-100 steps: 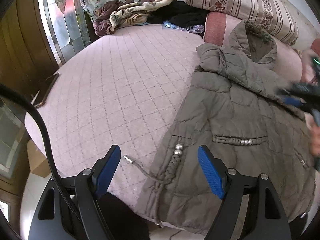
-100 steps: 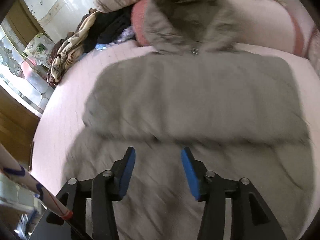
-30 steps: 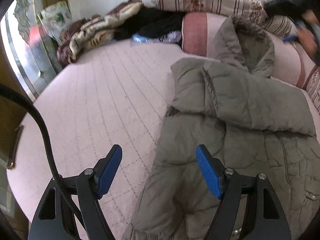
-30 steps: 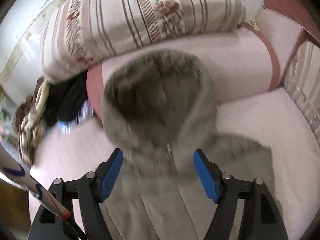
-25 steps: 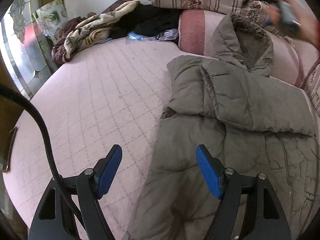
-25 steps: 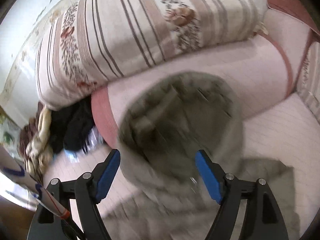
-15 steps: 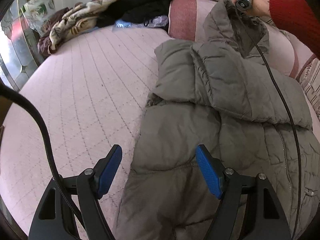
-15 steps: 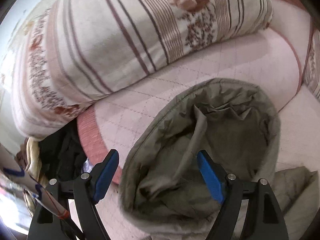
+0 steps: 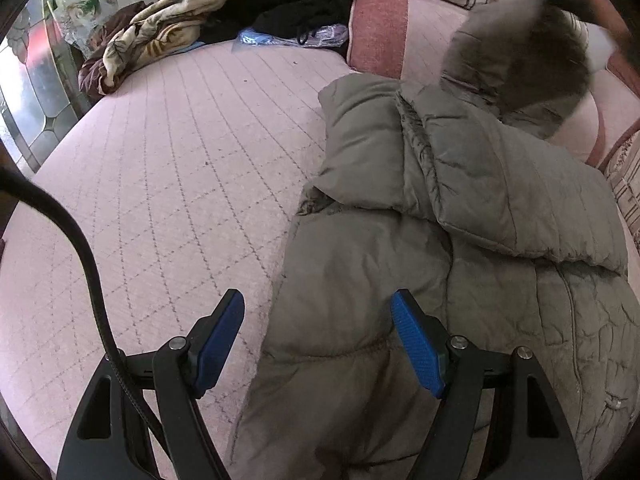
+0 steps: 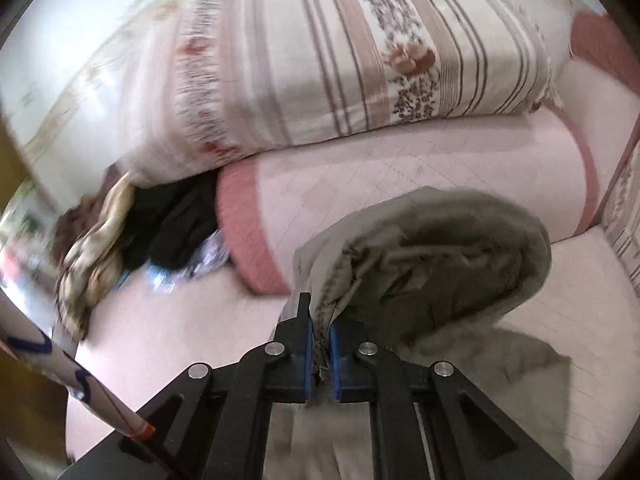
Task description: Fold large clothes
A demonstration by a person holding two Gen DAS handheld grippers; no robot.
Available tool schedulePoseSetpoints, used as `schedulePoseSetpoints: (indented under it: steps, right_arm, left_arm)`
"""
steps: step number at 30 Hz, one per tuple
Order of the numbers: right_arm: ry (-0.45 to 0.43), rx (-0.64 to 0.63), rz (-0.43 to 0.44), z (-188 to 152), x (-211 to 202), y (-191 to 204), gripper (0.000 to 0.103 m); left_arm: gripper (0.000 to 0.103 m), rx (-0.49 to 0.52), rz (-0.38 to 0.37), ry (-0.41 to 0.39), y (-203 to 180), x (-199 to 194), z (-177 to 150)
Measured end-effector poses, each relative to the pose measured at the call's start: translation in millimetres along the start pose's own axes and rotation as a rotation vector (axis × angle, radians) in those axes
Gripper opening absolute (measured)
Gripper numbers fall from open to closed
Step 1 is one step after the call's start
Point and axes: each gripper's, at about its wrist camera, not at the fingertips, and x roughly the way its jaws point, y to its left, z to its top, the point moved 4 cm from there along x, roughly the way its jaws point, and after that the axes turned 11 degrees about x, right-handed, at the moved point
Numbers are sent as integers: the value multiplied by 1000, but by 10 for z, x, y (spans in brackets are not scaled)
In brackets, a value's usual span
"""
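An olive padded coat [image 9: 460, 240] is seen spread on a pink quilted bed [image 9: 168, 168], its sleeves already laid across the chest and its hood [image 10: 432, 256] propped against a pink bolster [image 10: 400, 184] beneath a striped pillow [image 10: 320, 60]. The hood's rim is pinched between the blue pads of the right tool [image 10: 320, 354], whose jaws have just been closing on the fabric. The left tool [image 9: 320, 340] is held released above the coat's left side, nothing between its pads, with the coat's edge lying under its right finger. A heap of other clothes [image 9: 160, 36] is left at the far corner of the bed, well apart from the work. The step in hand is judged to be the hood fold, the sleeves being done and the body not yet doubled over. The next move would seem to call for the hood to be drawn toward the chest and laid flat over the folded sleeves, the grip being kept until the fabric is down; the sleeves could be disturbed if the hood is dragged rather than lifted
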Motion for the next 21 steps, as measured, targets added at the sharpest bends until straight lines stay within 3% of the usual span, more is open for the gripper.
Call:
schedulePoseSetpoints:
  steps: [5, 9, 13, 17, 21]
  right_arm:
    - [27, -60, 36, -898, -778, -174, 6]
    - [99, -59, 54, -1665, -986, -395, 6]
    - [209, -3, 21, -2334, -569, -577, 6]
    - [255, 3, -67, -2621, 1, -628, 6]
    - [281, 7, -104, -2688, 269, -690, 7]
  left_arm:
    - [75, -74, 3, -16, 251, -122, -13]
    - [75, -137, 35, -53, 508, -274, -33]
    - [75, -174, 59, -60, 652, -326, -58]
    - [75, -189, 79, -57, 696, -347, -99]
    - [75, -179, 106, -67, 699, -388, -117]
